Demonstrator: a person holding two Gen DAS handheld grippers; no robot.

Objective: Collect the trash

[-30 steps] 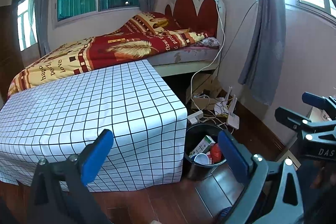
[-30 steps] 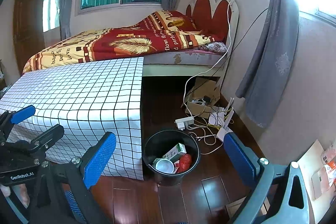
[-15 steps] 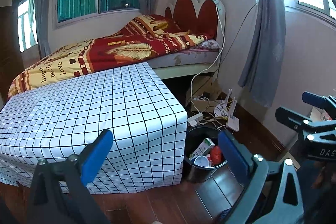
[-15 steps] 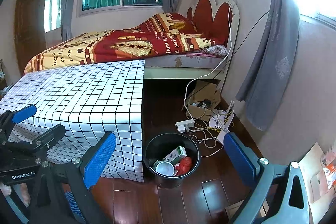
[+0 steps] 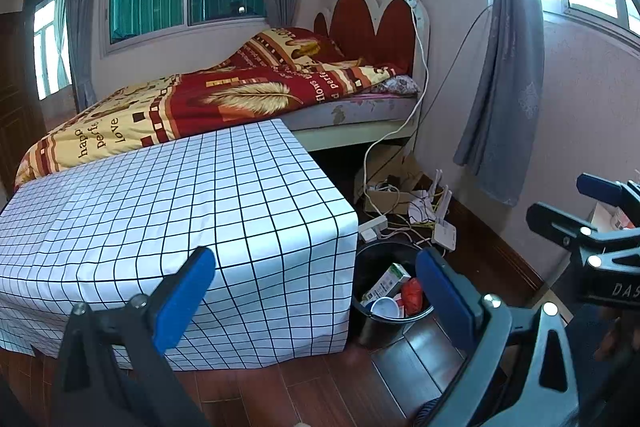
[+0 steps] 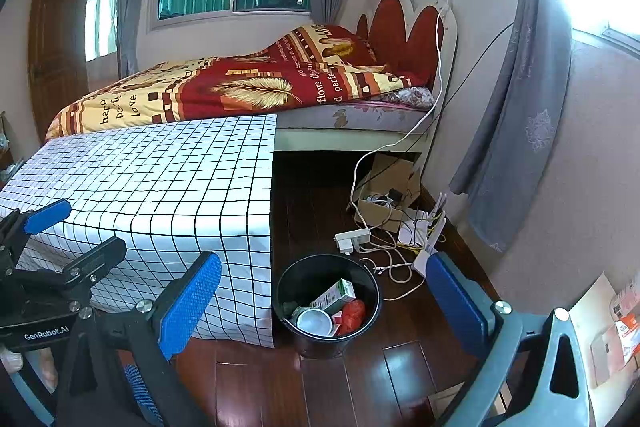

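We hold both grippers off the floor, facing the bin (image 6: 327, 303). Left gripper (image 5: 316, 291): jaws spread wide, nothing between them. Right gripper (image 6: 324, 301): same, wide apart and empty.

The bin stands on the wood floor just beside the corner of the checked table (image 5: 168, 211). Inside it: a carton (image 6: 334, 295), a white cup (image 6: 315, 321), a red wad (image 6: 352, 313). We see no loose trash on the tabletop or the near floor; the task looks close to done.

Risks, as we judge them:
- A power strip (image 6: 352, 239) and cables (image 6: 390, 261) lie near the bin; a reach there could snag a cord.
- A low sweep could knock the bin over and spill it.
- Papers (image 6: 616, 331) at far right may or may not be trash; we cannot tell.
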